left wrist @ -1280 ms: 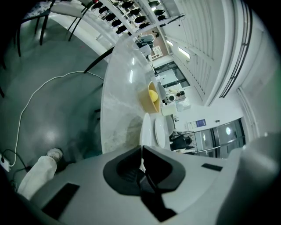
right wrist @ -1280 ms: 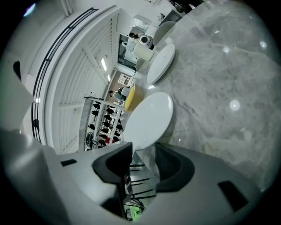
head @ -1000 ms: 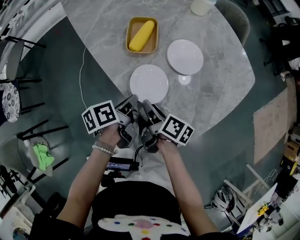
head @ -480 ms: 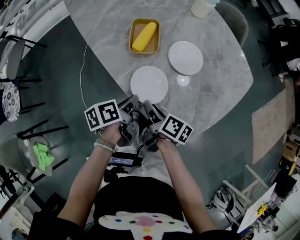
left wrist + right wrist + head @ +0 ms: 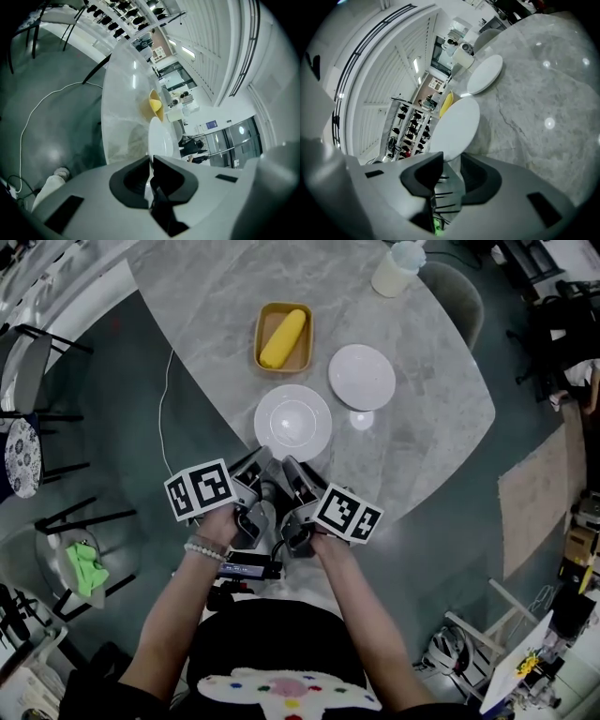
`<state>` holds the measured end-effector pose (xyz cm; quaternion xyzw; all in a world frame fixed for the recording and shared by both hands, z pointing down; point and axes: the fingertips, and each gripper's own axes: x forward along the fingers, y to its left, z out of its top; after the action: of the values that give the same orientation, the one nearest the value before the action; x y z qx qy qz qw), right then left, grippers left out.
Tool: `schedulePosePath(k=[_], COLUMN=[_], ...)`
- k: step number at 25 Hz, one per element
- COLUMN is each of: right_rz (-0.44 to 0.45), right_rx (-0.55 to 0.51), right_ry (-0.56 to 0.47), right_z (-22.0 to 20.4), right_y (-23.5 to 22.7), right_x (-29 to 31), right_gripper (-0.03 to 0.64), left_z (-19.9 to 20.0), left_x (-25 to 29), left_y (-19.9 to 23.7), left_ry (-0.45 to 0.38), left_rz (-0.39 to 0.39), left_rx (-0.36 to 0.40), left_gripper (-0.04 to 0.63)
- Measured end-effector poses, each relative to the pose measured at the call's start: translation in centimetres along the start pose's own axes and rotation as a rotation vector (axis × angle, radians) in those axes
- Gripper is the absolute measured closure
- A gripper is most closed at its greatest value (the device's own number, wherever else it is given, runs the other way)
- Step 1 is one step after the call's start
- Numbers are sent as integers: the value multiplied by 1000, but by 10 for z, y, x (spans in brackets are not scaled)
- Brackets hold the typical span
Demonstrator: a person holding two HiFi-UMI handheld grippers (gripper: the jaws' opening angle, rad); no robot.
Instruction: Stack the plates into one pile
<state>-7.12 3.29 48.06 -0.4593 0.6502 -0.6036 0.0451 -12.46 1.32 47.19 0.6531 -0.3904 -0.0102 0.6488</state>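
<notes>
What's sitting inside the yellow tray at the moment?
One yellow oblong item, shaped like a corn cob, lies diagonally in the yellow tray. Bare tray floor shows around it. The floor directly beneath it is covered, so nothing there can be seen.
</notes>
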Motion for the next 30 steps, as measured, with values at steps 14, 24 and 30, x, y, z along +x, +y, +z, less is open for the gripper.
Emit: schedulePosePath(k=[14, 24, 30], right_rz=[-39, -49, -63], right_rx=[-76, -57, -55], right_ry=[-81, -114, -124], right_z=[44, 84, 110], right_y=[-4, -20, -29], right_x=[-12, -16, -13], right_gripper=[497, 497, 497], left_z=[9, 8, 15], left_x=[25, 71, 97], left_y=[-35, -53, -63], left_ry=[20, 54, 56], left_rz=[-45, -81, -98], left_rx=[52, 67, 64], left_gripper=[563, 563, 561])
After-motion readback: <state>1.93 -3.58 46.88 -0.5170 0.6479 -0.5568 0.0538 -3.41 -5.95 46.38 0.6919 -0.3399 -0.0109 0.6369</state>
